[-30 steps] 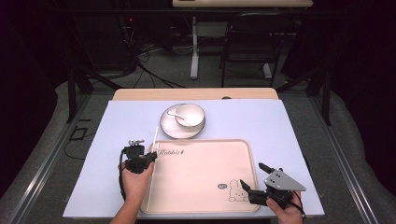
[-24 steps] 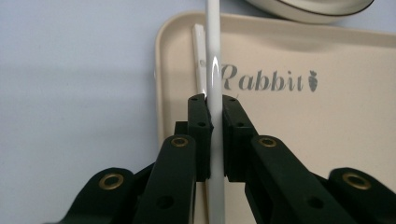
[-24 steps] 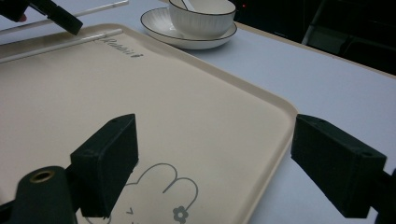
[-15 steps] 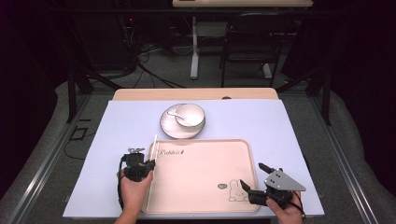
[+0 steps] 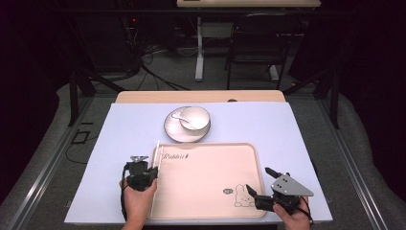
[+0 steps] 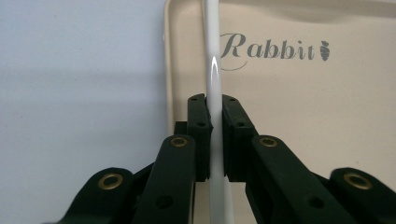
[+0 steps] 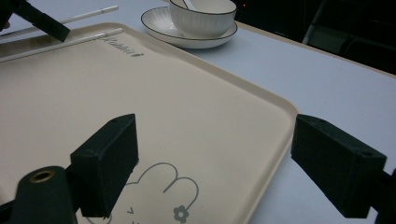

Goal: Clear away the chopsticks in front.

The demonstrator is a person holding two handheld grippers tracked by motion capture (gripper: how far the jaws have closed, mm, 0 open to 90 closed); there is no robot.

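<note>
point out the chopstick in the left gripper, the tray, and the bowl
white chopstick (image 6: 213, 70), left gripper view, on its shaft just ahead of the jaws.
tray (image 5: 253, 158), high view, on its right rim.
bowl (image 7: 201, 21), right gripper view, on its ribbed outer wall.

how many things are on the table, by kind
tray: 1
plate: 1
bowl: 1
spoon: 1
chopsticks: 2, one held in the left gripper
total: 6

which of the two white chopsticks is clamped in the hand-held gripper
The chopstick lying over the tray's left edge: the left hand-held gripper is shut on it. The other chopstick lies free on the table beyond the tray.
</note>
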